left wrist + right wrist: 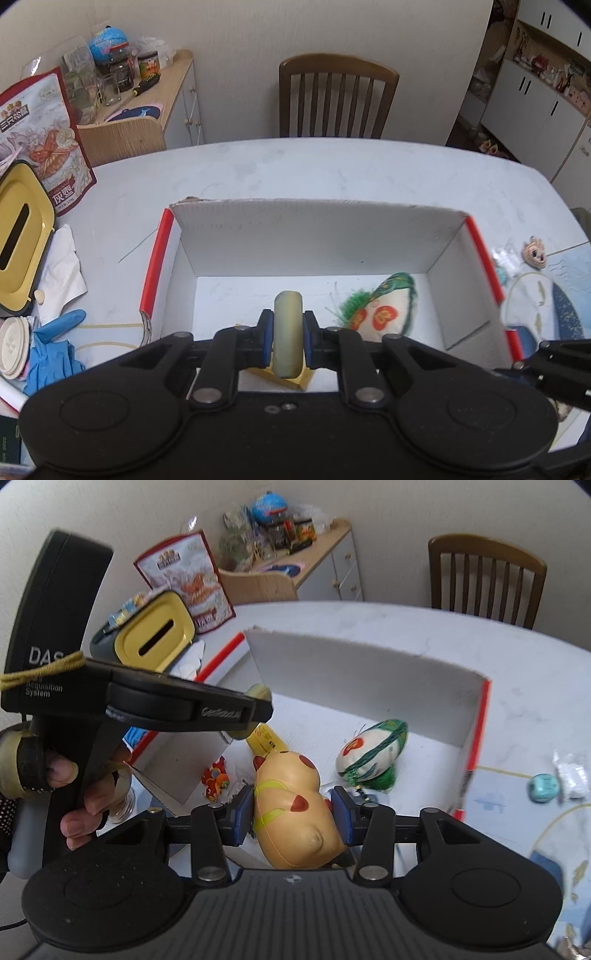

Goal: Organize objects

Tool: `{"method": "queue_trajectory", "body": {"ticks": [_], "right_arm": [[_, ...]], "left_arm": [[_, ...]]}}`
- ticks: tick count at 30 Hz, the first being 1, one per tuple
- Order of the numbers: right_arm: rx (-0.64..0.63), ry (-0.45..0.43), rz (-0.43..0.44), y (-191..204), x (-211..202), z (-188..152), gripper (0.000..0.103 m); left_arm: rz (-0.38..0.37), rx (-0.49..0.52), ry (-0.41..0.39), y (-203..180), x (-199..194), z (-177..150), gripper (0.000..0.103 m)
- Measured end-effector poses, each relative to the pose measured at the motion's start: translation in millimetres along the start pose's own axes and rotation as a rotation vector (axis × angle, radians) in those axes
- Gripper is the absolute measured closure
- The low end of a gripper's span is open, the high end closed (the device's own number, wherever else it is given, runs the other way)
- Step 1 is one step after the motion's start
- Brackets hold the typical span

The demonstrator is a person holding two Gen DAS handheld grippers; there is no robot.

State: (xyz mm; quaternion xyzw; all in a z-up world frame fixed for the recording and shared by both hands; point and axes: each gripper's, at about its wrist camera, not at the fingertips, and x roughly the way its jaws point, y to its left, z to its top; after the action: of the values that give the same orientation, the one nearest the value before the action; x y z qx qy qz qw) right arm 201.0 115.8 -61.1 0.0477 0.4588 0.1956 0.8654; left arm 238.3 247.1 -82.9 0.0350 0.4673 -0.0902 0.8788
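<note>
- The left gripper [288, 338] has its 2 blue pads pressed on a pale round disc [288, 332]. The disc stands on its edge between the pads, with its flat faces against them.
- The disc hangs over the near part of the open box [317, 236], above the white floor, so the drop place is directly under the fingers. Whether the disc touches the yellow piece [291, 378] under it, I cannot tell.
- The right gripper [292, 814] pinches a yellow toy with red spots [295, 805]. The pads sit on the 2 sides of the toy body, and its long axis runs away from the camera, toward the far wall of the box.
- This toy is also over the near edge of the box, so both grippers hold their things above the same box.
- In the right wrist view the left gripper is to the left and further in, so I judge the disc is nearer to its release.
- Inside the box, to the right, lies an egg-shaped pouch with green thread [384, 310], well apart from the disc. A small orange thing [216, 777] lies at the left side of the floor.
- Outside the box, on the table [332, 170], a blue die [543, 788] waits at the right.
</note>
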Motion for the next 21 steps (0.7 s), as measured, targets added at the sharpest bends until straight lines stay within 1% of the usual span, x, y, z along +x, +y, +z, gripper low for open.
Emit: {"method": "queue_trajectory", "body": {"ticks": [6,12,21], "right_arm": [[-0.032,0.048,-0.008,8,24,-2,0.058],[-0.044,0.076,-0.030,8,39,-2,0.058],[-0.039,0.105,-0.064,5,50,-5,0.057]], "left_arm": [[0.010,0.023,0.041,4,21,-1,0.089],[0.008,0.021,0.079,8,32,-6,0.089],[0.005,0.002,0.129,13,43,-11,0.089]]}}
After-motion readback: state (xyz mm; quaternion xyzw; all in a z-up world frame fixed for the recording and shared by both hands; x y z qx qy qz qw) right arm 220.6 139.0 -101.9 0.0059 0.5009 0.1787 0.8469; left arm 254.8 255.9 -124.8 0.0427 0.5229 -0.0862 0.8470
